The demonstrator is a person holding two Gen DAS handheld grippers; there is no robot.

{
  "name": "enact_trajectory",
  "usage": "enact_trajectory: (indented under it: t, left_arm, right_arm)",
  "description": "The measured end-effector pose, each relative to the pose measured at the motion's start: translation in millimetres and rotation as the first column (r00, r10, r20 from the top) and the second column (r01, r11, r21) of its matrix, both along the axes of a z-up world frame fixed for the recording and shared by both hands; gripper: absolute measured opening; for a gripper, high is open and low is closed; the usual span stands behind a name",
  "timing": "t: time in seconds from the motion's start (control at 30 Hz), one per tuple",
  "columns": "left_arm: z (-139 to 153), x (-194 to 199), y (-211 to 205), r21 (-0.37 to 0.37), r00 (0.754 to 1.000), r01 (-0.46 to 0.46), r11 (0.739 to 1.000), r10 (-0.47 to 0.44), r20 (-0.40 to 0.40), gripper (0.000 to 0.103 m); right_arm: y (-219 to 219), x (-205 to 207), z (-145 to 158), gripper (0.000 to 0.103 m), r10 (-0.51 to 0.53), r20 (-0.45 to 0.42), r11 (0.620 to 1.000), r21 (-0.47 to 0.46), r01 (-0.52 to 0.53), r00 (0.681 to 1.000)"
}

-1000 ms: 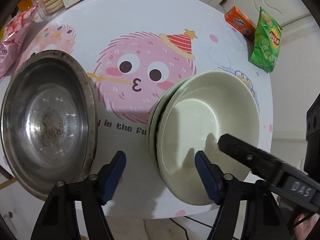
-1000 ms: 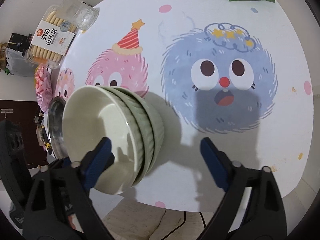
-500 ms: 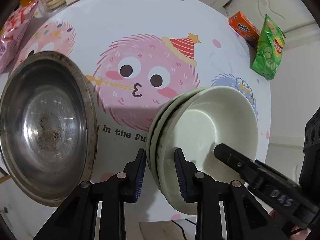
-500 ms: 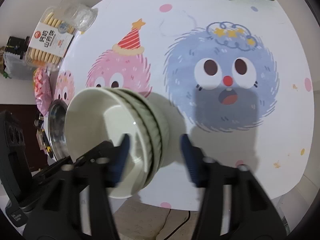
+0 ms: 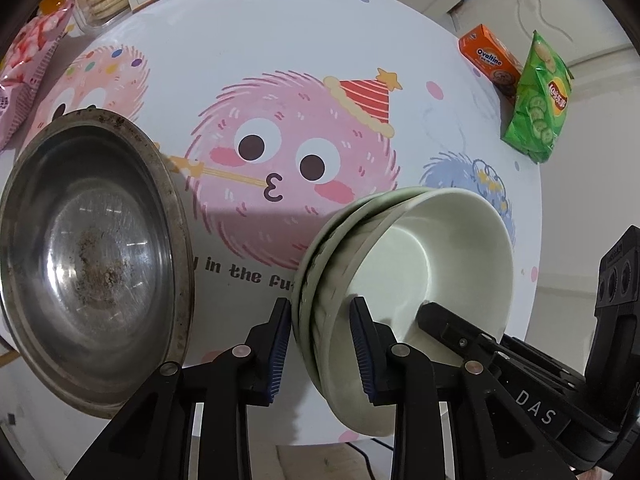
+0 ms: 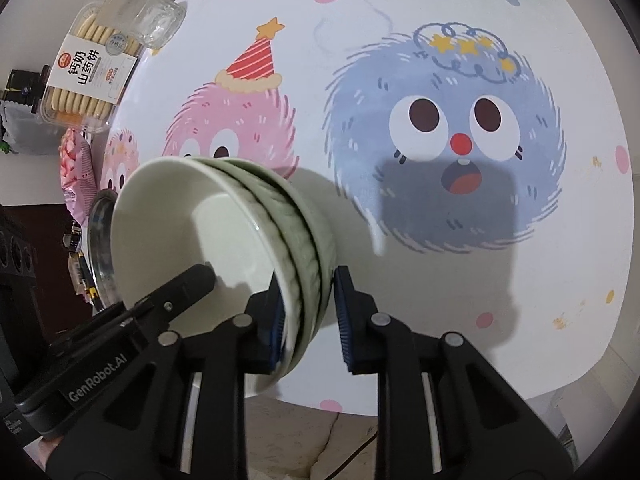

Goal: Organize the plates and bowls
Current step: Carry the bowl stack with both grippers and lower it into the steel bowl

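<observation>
Because both claws pinch the near rim from opposite sides, the stack of nested bowls [image 5: 404, 280] rides tilted just ahead of their tips, low over the surface [image 5: 280, 60]; whether its foot touches I cannot tell. The left claw [image 5: 320, 344] is clenched on that rim, one pad outside, one inside. The right claw [image 6: 308, 312] grips it likewise, probably to share the weight. Only the left view shows the steel basin [image 5: 92, 260] whole, to the left of its claw, and the chips [image 5: 538, 100] far ahead. The right view alone shows the open stretch right of its claw.
</observation>
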State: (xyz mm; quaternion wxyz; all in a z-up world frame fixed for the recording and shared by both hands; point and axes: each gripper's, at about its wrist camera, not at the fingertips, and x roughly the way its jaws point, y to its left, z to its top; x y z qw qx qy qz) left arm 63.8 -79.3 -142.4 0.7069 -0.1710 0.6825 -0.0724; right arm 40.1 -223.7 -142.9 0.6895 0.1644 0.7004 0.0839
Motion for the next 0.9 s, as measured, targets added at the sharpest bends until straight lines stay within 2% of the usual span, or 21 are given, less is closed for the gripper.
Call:
enact_trajectory:
  t: [0.1, 0.13, 0.3, 0.63, 0.9]
  left_arm:
    - [-1, -1, 8, -0.024, 0.999, -0.032, 0.999, 0.032, -0.009, 0.019]
    - [-2, -2, 12, -0.038, 0.999, -0.046, 0.998, 0.046, -0.017, 0.019]
    - [0, -1, 5, -0.002, 1.000, -0.005, 1.000, 0.005, -0.004, 0.018]
    - [6, 0, -1, 0.004, 1.000, 0.023, 1.000, -0.022, -0.009, 0.018]
    - [21, 4, -1, 0.004, 1.000, 0.022, 1.000, -0.022, 0.009, 0.018]
  right_arm:
    - [1, -1, 2, 0.024, 0.009, 0.007, 1.000, -0.017, -0.008, 1.000]
    - [2, 0, 2, 0.024, 0.009, 0.006, 1.000, -0.022, -0.009, 1.000]
    - [2, 0, 4, 0.024, 0.022, 0.011, 0.999, -0.030, -0.022, 1.000]
    - [-4, -3, 8, 0.024, 0.001, 0.004, 1.000, -0.026, -0.001, 1.000]
    - [-6, 3, 25, 0.024, 0.007, 0.028, 0.999, -0.033, -0.006, 1.000]
